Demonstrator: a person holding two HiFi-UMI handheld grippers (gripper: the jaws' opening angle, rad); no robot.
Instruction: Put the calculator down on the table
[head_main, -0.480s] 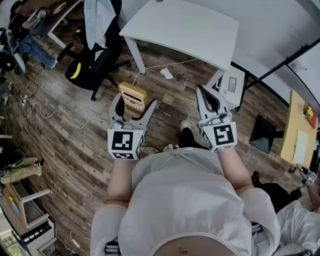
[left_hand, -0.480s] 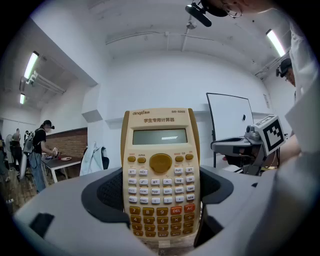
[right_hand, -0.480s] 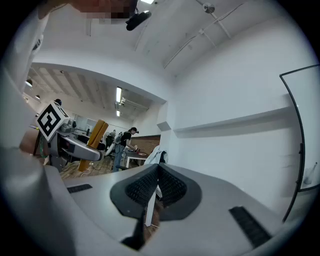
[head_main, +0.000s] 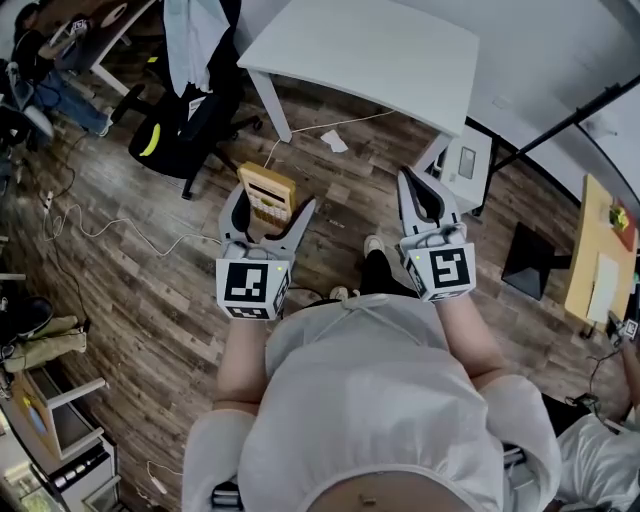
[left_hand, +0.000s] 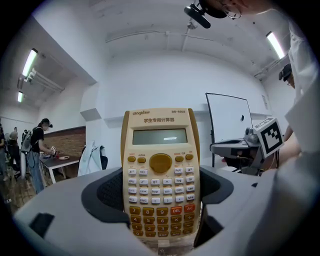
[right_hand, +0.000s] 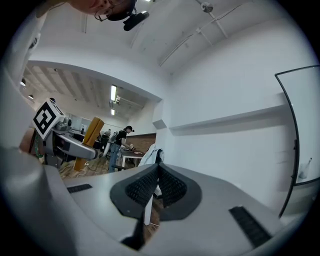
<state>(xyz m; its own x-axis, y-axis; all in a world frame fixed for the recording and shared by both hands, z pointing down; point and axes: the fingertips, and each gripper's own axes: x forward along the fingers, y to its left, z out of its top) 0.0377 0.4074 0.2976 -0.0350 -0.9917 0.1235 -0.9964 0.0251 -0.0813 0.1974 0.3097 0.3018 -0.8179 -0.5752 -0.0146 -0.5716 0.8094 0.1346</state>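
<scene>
Over the last half second almost nothing changes in the head view: my left gripper (head_main: 268, 212) keeps its place at centre left, my right gripper (head_main: 415, 185) keeps its place at centre right, and the white table (head_main: 370, 50) remains in the upper centre. I judge that the set-down has not begun. The left gripper stays clamped on the calculator (left_hand: 161, 175), its jaws spread wide on either side of the lower body. The right gripper is closed and empty. The calculator stands upright above the wooden floor (head_main: 130, 270), short of the table's near edge. It has a cream-yellow body, a grey display, white function keys, brown number keys and two red keys.
</scene>
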